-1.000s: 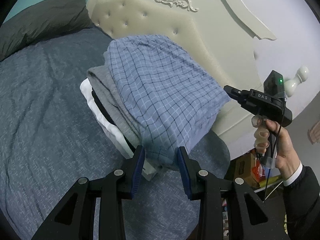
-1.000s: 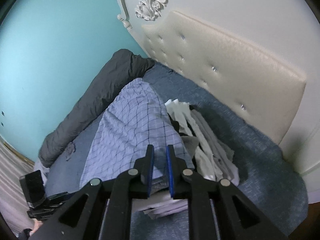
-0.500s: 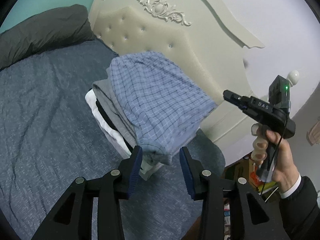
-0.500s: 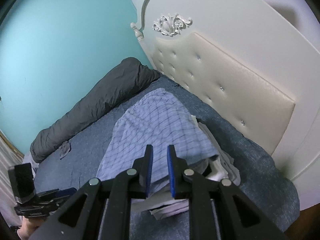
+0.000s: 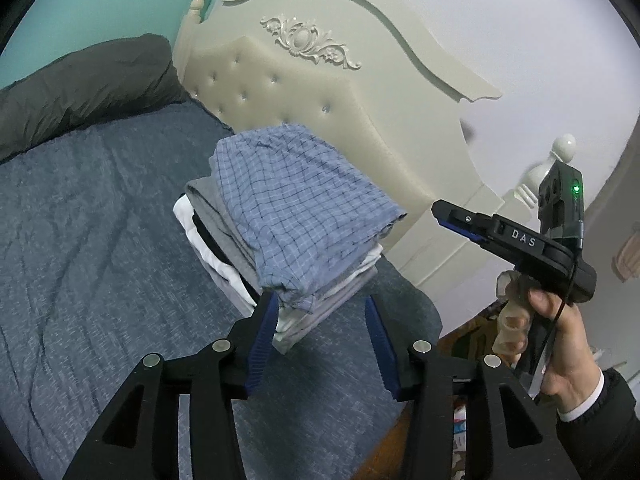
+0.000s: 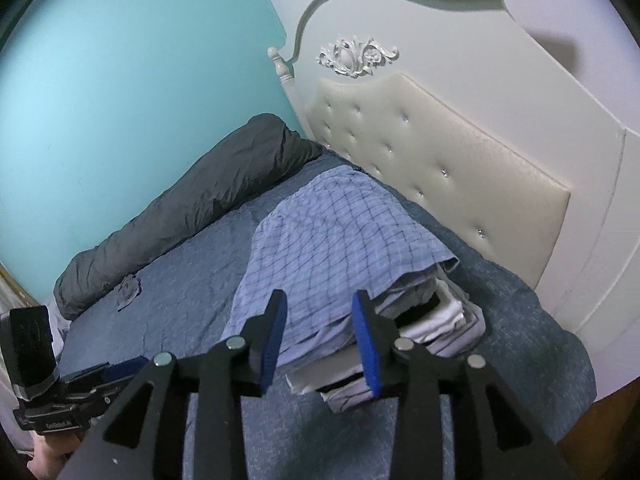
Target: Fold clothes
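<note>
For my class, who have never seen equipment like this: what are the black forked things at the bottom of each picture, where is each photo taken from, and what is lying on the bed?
There is no robot here. A person holds a hand-held two-finger gripper in each hand, and each carries a wide-angle camera looking along its fingers. One picture comes from the left gripper, the other from the right gripper, so the black forks are each gripper's own fingers. In the left view you also see the person's right hand gripping the other tool. On the blue bedspread sits a stack of folded clothes, topped by a blue checked garment. A dark rolled duvet lies by the teal wall. Both pairs of jaws are opening and hold nothing.
</note>
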`<state>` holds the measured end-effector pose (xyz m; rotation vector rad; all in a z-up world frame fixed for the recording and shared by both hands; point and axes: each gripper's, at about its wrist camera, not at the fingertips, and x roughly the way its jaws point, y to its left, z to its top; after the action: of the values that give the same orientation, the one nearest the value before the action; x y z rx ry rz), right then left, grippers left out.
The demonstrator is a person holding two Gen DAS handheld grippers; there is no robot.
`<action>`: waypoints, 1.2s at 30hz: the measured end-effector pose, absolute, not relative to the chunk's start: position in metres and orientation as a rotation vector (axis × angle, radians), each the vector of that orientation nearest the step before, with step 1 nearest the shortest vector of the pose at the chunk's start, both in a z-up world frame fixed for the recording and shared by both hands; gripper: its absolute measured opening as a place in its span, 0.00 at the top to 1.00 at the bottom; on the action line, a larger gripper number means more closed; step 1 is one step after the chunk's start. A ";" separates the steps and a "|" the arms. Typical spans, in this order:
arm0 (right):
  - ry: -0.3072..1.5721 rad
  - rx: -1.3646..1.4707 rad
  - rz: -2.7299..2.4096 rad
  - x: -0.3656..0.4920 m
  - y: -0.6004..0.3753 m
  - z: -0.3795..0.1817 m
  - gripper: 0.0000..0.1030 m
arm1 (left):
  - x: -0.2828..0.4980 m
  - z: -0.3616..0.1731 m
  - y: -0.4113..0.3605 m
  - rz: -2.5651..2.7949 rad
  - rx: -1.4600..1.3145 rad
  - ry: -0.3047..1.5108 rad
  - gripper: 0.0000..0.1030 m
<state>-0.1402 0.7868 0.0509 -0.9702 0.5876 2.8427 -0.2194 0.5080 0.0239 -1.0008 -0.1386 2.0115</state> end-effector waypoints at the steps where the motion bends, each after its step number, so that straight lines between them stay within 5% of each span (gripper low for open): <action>1: 0.580 -0.971 2.840 -0.137 0.784 0.052 0.67 | -0.217 0.025 0.506 2.016 -0.999 -0.138 0.50; 6: 0.535 -0.963 2.827 -0.119 0.769 0.057 0.65 | -0.205 0.029 0.494 2.040 -0.993 -0.131 0.49; 9: 0.518 -0.951 2.832 -0.108 0.759 0.061 0.52 | -0.197 0.035 0.488 2.055 -0.975 -0.118 0.48; 26: 0.423 -0.908 2.844 -0.052 0.710 0.081 0.40 | -0.153 0.059 0.465 2.082 -0.903 -0.070 0.43; 31: 0.407 -0.902 2.823 -0.036 0.696 0.083 0.34 | -0.140 0.063 0.455 2.095 -0.882 -0.065 0.32; 36: 0.369 -0.882 2.803 -0.018 0.680 0.084 0.31 | -0.125 0.066 0.445 2.099 -0.865 -0.047 0.31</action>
<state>-0.0177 0.6800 0.0839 -0.8821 0.3691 2.8029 -0.1254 0.4451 0.0656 -0.8654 -0.0470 2.0987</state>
